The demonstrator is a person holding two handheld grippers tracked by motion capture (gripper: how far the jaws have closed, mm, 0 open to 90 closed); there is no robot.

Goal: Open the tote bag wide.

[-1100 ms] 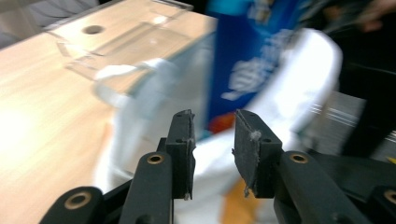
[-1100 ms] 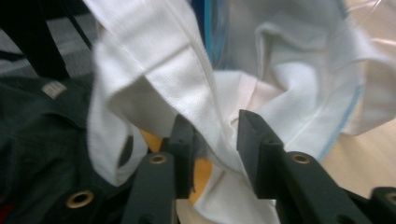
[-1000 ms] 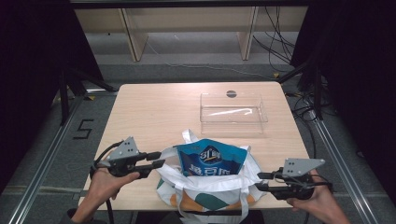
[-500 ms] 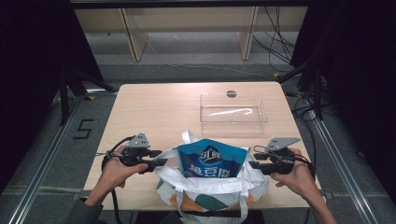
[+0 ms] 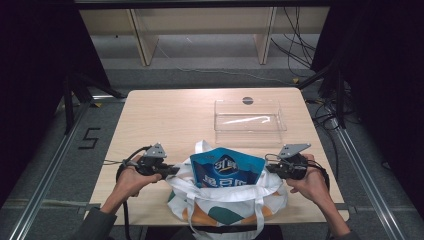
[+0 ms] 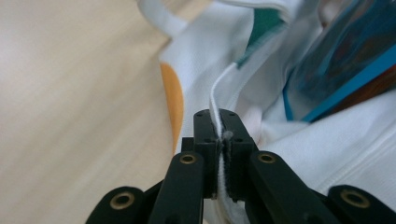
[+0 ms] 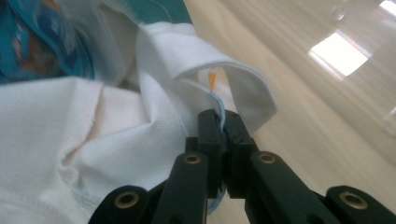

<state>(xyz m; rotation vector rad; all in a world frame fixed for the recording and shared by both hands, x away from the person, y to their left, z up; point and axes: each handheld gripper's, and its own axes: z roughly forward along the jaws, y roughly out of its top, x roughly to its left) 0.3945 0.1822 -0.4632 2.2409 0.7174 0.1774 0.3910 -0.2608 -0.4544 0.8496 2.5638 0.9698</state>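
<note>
A white tote bag point(image 5: 225, 202) with orange and teal patches sits at the table's near edge, and a blue snack packet point(image 5: 227, 169) stands up out of it. My left gripper point(image 5: 172, 171) has just closed on the bag's left rim; in the left gripper view its jaws pinch the white fabric edge point(image 6: 219, 122). My right gripper point(image 5: 270, 168) has just closed on the right rim, and the right gripper view has its jaws clamped on a fold of the white cloth point(image 7: 219, 119). The packet point(image 6: 341, 65) lies blurred inside the bag, to the right of the left jaws.
A clear plastic tray point(image 5: 250, 116) stands on the wooden table point(image 5: 165, 120) beyond the bag, right of centre. A dark round mark point(image 5: 247, 100) lies behind it. Bare tabletop stretches left and ahead. Shelving and cables sit past the far edge.
Both hands have come inward and down to the bag's sides. Each gripper's jaws have closed on the bag's rim, left on the left edge, right on the right edge.
</note>
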